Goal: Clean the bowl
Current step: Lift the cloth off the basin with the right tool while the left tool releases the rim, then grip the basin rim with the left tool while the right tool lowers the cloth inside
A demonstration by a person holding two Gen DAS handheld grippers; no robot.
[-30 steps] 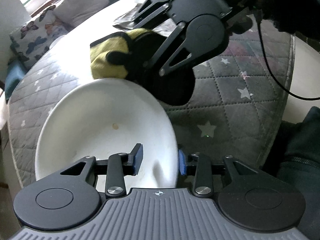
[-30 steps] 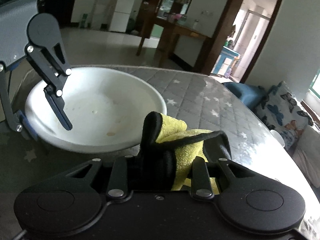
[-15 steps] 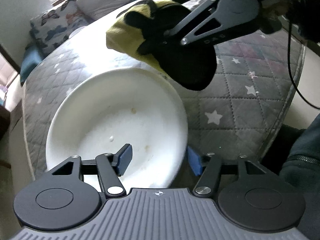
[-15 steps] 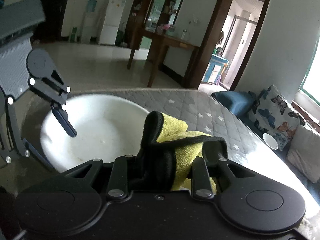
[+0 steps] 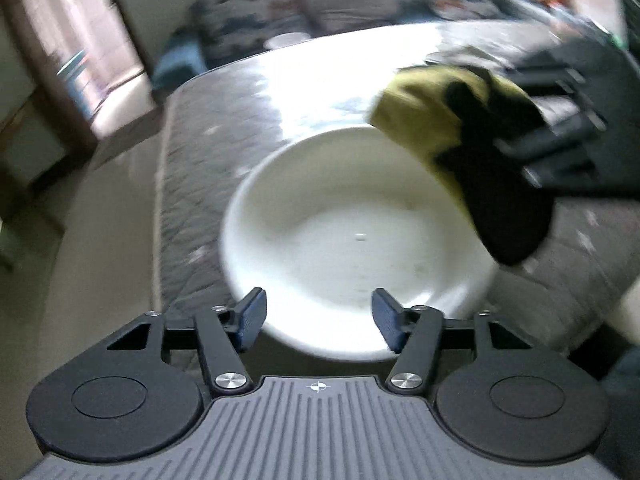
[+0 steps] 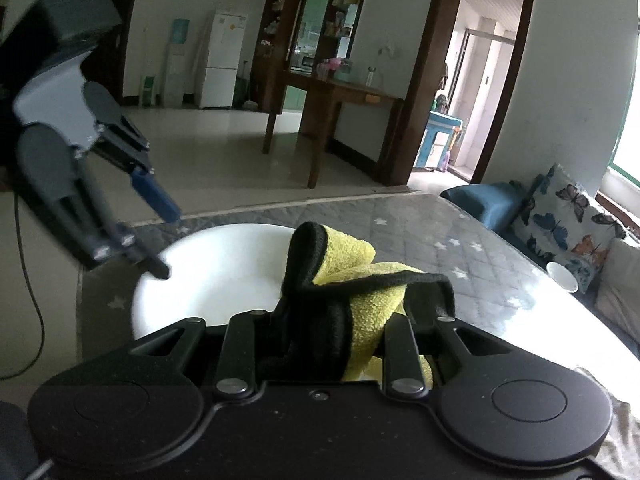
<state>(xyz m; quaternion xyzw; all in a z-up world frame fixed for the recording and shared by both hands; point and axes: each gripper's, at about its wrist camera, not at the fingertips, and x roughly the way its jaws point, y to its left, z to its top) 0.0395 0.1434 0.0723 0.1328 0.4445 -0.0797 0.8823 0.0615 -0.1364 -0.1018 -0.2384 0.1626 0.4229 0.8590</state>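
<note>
Taking the white bowl [image 5: 352, 236] on the quilted table [image 6: 460, 240] as landmark: the left gripper [image 5: 318, 320] hangs spread and empty at its near rim, the right gripper [image 6: 334, 344] pinches a yellow-black cloth [image 6: 360, 280] above its far rim, so wiping seems in hand, needing the cloth lowered inside.

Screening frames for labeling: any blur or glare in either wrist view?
Left wrist: heavy motion blur over room, cloth and right tongs; the left tongs stay sharp. Strong glare on the table beyond the bowl. Right wrist: mostly sharp, left tongs slightly smeared; window overexposed at the right edge; fisheye bends the doorframes.
</note>
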